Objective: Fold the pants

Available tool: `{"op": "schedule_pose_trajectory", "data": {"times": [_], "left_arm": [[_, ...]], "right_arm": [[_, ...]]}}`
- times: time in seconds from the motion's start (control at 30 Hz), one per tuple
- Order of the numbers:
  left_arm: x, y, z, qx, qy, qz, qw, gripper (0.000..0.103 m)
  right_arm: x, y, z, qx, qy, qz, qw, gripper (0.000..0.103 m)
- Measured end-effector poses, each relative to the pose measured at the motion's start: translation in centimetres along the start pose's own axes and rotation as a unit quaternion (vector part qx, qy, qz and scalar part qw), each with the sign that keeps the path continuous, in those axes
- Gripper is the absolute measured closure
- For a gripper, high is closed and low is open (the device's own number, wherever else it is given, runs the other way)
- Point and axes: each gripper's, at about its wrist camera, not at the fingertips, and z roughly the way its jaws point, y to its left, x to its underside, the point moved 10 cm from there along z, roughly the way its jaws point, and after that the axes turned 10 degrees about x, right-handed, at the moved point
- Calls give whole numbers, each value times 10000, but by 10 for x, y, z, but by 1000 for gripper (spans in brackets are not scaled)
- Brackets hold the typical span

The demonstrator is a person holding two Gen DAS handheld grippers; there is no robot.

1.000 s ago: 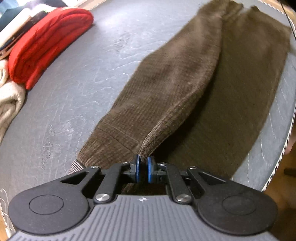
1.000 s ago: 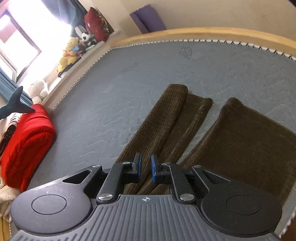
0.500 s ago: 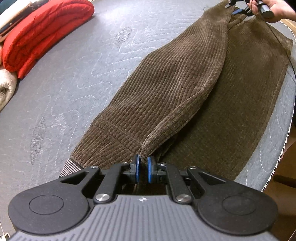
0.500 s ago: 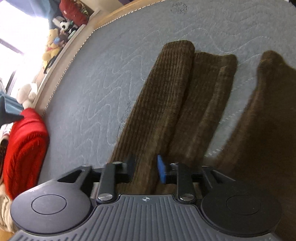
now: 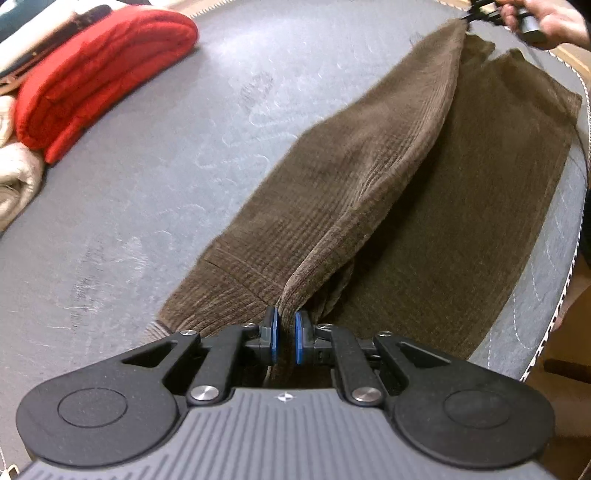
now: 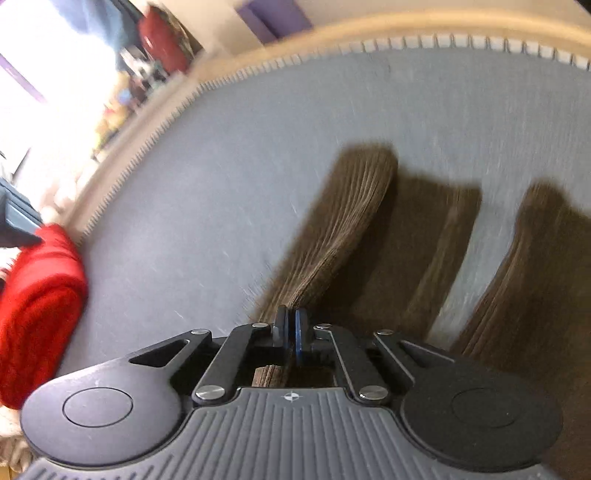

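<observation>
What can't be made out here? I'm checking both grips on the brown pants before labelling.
- Left wrist view: right gripper blurred, cut off by the top edge.
- Right wrist view: pants smeared by motion blur; cloth inside the right gripper hidden by its pads.
- Left gripper hides the waistband.

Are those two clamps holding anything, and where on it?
Both hold the brown pants: the left gripper pinches a fold at the waist end, the right gripper the cuff end of one leg.

Right wrist view motion-blurred, window [image 6: 44, 92] glare perhaps overexposed; left view sharper, fisheye-warped.
</observation>
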Motion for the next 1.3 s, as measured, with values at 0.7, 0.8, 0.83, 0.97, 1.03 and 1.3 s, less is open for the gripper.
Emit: {"op": "schedule_pose_trajectory", "data": {"times": [0.7,0.8,0.83,0.97,1.03,1.3], "left_arm": [[85,-56,-30,102,938,1160,9888,77],[51,-57,-60,341,177,695,9968,48],[38,-55,-71,488,-156,434,9977,47],[14,-33,-86,414,-677,-343,9963,46],[7,-20,-88,103,-787,-628,9949,46],[-23,-3,-85,-55,-1014,-1064,9891,46]], "right_arm": [[94,-187,-147,1481,690,-143,9865,96],[45,-192,-160,1265,162,345,9912,91],[27,-198,-166,1237,-118,540,9908,88],[-11,-233,-169,1612,-763,864,9802,75],[0,-249,-152,1720,-402,1001,9792,74],[27,-272,-101,1050,625,2242,9669,70]]}}
